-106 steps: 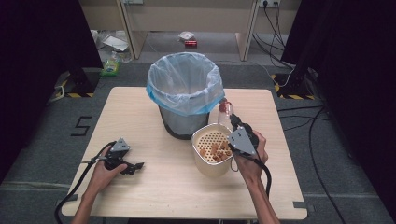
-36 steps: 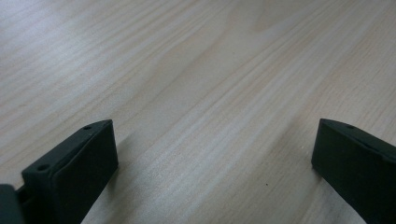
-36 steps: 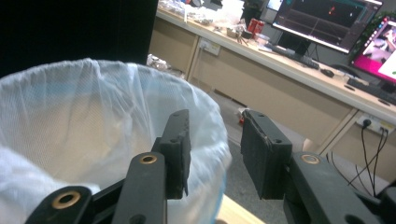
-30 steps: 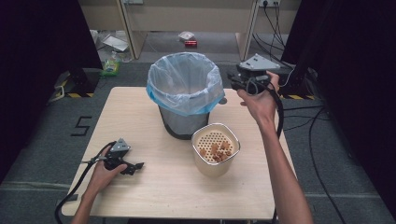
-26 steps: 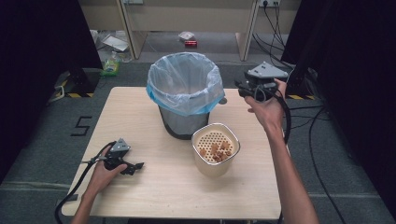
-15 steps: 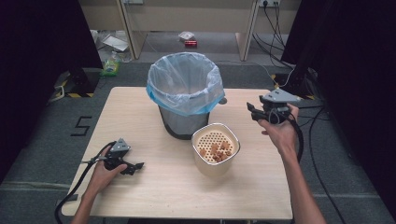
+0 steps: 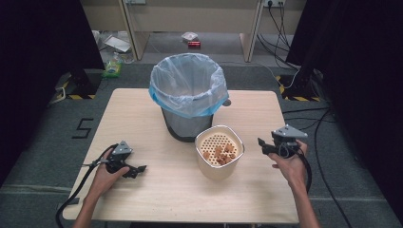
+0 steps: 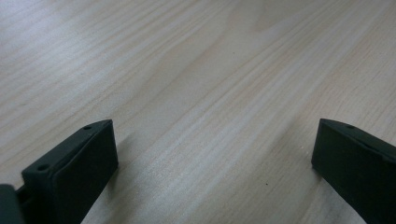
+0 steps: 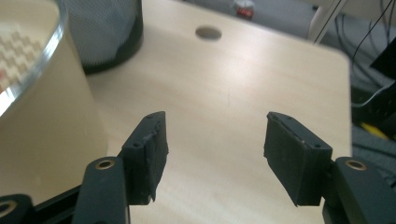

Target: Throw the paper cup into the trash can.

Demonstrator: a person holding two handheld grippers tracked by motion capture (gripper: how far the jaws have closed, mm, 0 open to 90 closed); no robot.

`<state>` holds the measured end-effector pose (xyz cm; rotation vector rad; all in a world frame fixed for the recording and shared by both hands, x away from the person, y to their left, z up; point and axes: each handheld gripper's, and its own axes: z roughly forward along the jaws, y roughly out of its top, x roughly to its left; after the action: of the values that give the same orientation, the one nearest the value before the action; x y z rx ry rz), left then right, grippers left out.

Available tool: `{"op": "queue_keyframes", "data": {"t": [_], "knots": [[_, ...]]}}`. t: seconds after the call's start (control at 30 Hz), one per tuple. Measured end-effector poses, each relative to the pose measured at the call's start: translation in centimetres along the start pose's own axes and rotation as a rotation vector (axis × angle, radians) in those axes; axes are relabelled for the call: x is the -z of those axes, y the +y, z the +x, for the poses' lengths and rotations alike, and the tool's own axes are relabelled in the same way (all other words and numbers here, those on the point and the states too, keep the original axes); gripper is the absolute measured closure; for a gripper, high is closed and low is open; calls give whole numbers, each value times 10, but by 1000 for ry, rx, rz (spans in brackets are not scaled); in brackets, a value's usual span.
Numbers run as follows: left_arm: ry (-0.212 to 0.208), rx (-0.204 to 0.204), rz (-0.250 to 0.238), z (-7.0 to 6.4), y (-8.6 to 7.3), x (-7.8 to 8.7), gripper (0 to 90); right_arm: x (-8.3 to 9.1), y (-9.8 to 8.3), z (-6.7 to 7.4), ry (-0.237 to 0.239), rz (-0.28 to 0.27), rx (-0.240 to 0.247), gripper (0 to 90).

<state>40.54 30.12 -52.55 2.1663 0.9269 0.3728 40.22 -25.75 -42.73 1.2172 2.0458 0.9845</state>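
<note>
Pale wooden table (image 7: 142,123) carries one mesh bin lined with a blue bag (image 7: 188,92) and, touching its front, one cream perforated container (image 7: 219,152) holding several orange chunks. One left gripper (image 7: 124,164) rests low, jaws spread and empty. One right gripper (image 7: 275,147), jaws spread, hovers beside the container; a careless sweep could probably knock it over.

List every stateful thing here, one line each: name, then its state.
Black mesh bin with blue plastic liner: upright, open-topped, contents not visible.
Cream perforated container: upright, uncovered, holding a few orange-brown pieces.
Left gripper: open, empty, low over the wooden table.
Right gripper: open, empty, beside the container.
</note>
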Motion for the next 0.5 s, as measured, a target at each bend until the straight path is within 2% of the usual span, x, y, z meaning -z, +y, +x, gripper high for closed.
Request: {"op": "queue_keyframes", "data": {"t": [0.1, 0.27, 0.37, 0.5], "knots": [[0, 0, 0, 0, 0, 0, 0, -5, -21, 3, -6, 35, 0, 384], [0, 0, 0, 0, 0, 0, 0, -9, -47, 9, 12, 75, -9, 369], [0, 0, 0, 0, 0, 0, 0, -10, -59, 12, 9, 94, -3, 363], [0, 0, 0, 0, 0, 0, 0, -9, -69, 20, 31, 113, -15, 354]]}}
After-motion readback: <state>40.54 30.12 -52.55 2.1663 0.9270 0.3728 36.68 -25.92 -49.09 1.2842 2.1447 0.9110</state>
